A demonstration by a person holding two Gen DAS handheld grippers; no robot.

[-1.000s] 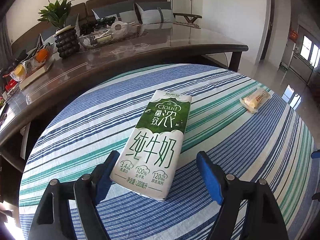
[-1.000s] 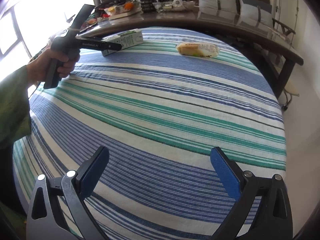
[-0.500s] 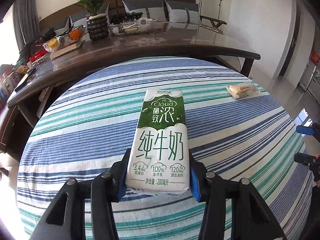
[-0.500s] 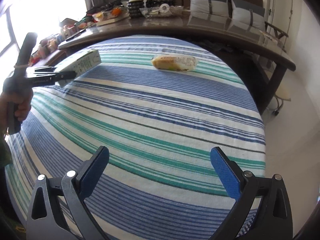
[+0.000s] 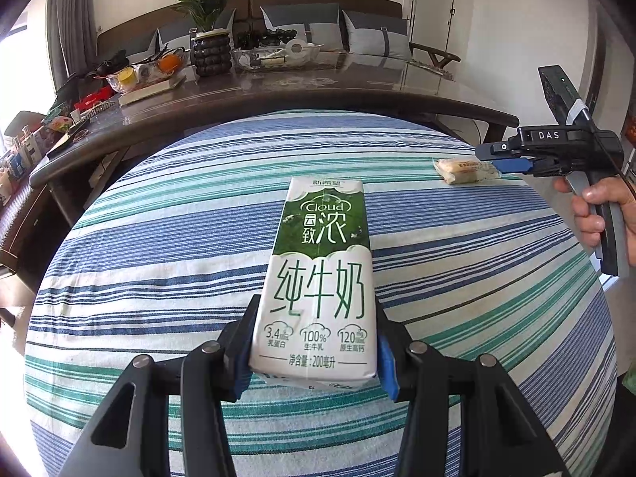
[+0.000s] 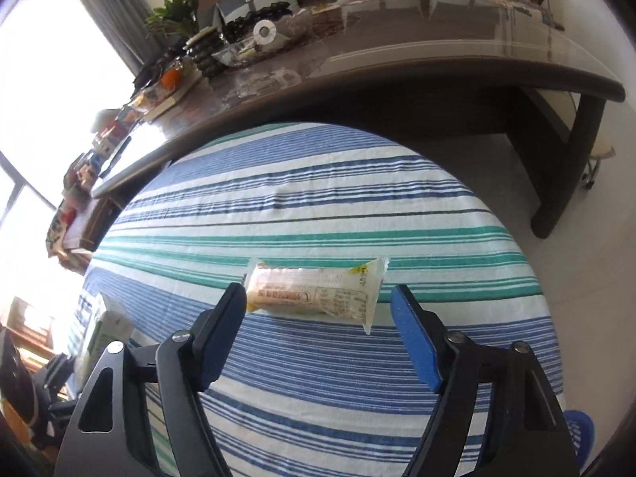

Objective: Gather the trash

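Left hand-held gripper (image 5: 316,351) has its blue pads clamped on the near end of the white-and-green milk carton (image 5: 322,278), pressing both side walls. The carton points away over the blue, green and white striped tablecloth (image 5: 159,246) on the table; whether it is lifted clear of the cloth I cannot tell. To its right, well apart near the table's far right edge, lies the clear plastic-wrapped bread snack (image 6: 318,292). Right hand-held gripper (image 6: 318,338) sits around it: its jaws have just been closing, the left pad is at or touching the wrapper's left end, the right pad stands apart from the crimped right end, so nothing is gripped yet.

Judging by this, one piece of trash is secured and the second pickup is in hand. The next move likely calls for closing the right jaws further along the wrapper's length, gently, since the soft packet may crumple or slip. Then both pieces need carrying to a bin, which no view shows.
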